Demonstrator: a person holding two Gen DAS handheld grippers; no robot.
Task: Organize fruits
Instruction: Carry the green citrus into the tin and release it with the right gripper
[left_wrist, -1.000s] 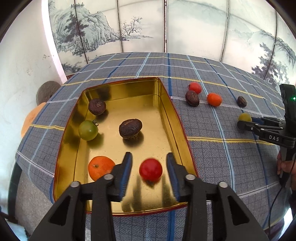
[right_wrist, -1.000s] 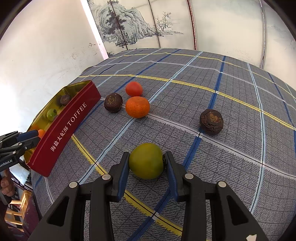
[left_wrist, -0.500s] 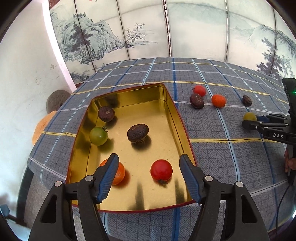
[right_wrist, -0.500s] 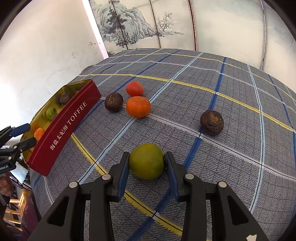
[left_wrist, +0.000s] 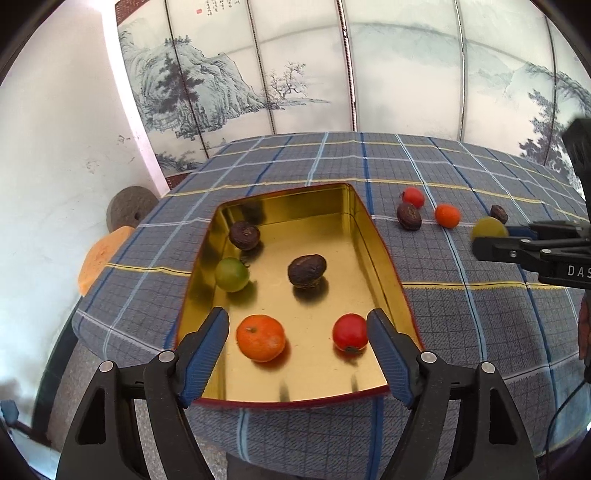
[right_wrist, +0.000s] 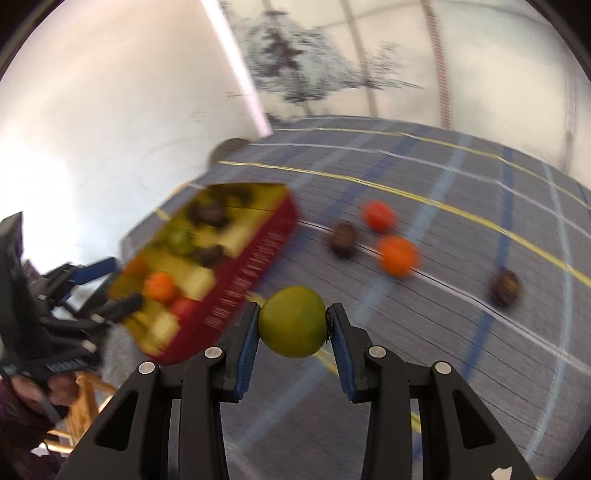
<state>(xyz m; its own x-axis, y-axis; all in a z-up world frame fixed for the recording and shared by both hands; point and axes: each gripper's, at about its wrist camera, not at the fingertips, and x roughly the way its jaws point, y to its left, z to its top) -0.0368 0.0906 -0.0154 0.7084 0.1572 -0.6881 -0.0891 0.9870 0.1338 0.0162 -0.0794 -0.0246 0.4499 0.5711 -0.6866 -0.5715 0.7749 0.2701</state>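
Evidently, green fruit (right_wrist: 292, 322) is clamped in right gripper (right_wrist: 291, 326) for transfer to tin (left_wrist: 384, 254); left gripper (left_wrist: 297, 345) is held spread, empty.

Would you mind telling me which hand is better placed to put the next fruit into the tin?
The right: its claw grips a green fruit beside the tin. The left claw is open and empty.

Place: I am working in what is looking like a home room.
Wall: an ink landscape screen (left_wrist: 295, 81) is standing behind.
Table: a plaid tablecloth (left_wrist: 461, 314) is covering it.
Container: a toffee tin (left_wrist: 384, 258) is holding fruit.
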